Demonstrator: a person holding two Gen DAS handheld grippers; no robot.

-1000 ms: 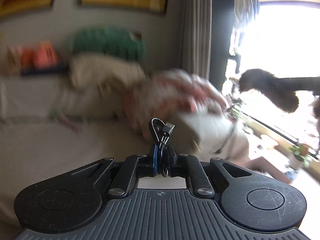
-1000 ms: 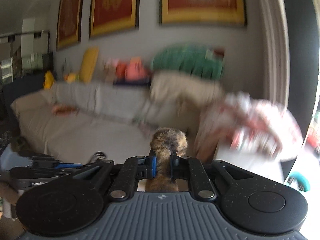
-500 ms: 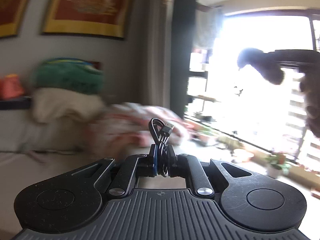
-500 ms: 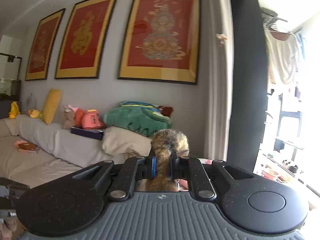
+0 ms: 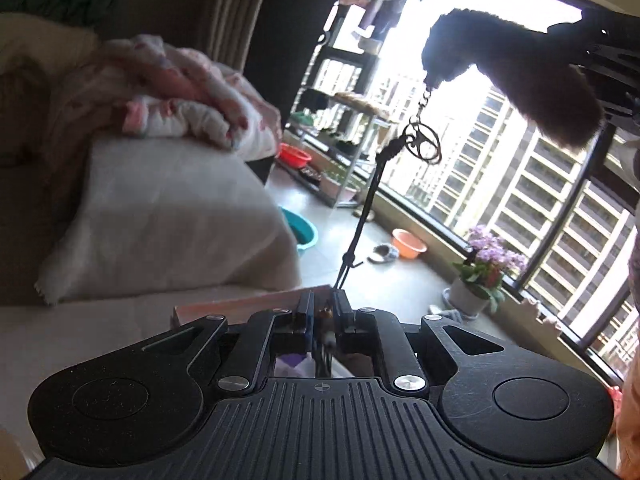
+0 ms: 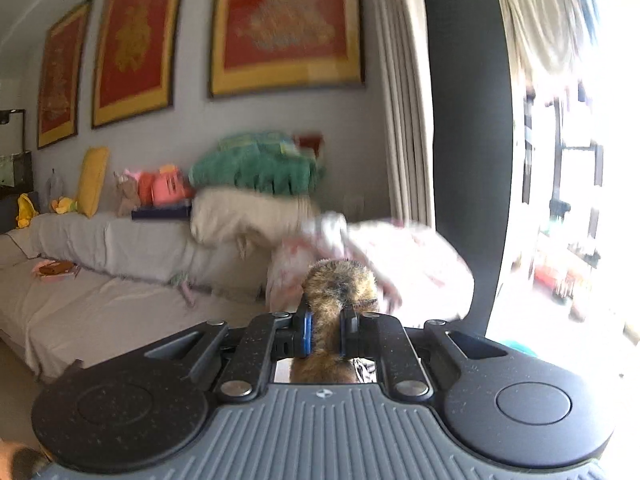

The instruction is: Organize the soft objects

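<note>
Between the blue-lined pads of the right gripper (image 6: 325, 332) sits a brown furry tail-shaped plush charm (image 6: 334, 300), the jaws clamped on its middle so that its fluffy tip stands up above the fingers. Seen from the left wrist view, the same furry charm (image 5: 520, 76) hangs dark against the bright window (image 5: 520, 184), with a short metal chain and key ring (image 5: 422, 144) dangling from its rounded end. From that ring a thin black cord (image 5: 362, 220) runs taut down to the left gripper (image 5: 323, 312), whose jaws are pressed together on the cord's lower end. Beyond the left gripper lies a pale grey cushion (image 5: 172, 220) with a crumpled pink-and-white patterned blanket (image 5: 180, 96) heaped on top of it. On the balcony floor behind stand an orange basin (image 5: 409, 242), a teal basin (image 5: 301, 232) and a white pot of purple flowers (image 5: 486, 272). Along the grey sofa (image 6: 80, 300) in the right wrist view, blurred, are a green plush heap (image 6: 256, 168) on a cream pillow (image 6: 244, 216), and three red pictures in gold frames (image 6: 286, 28) hang on the wall
</note>
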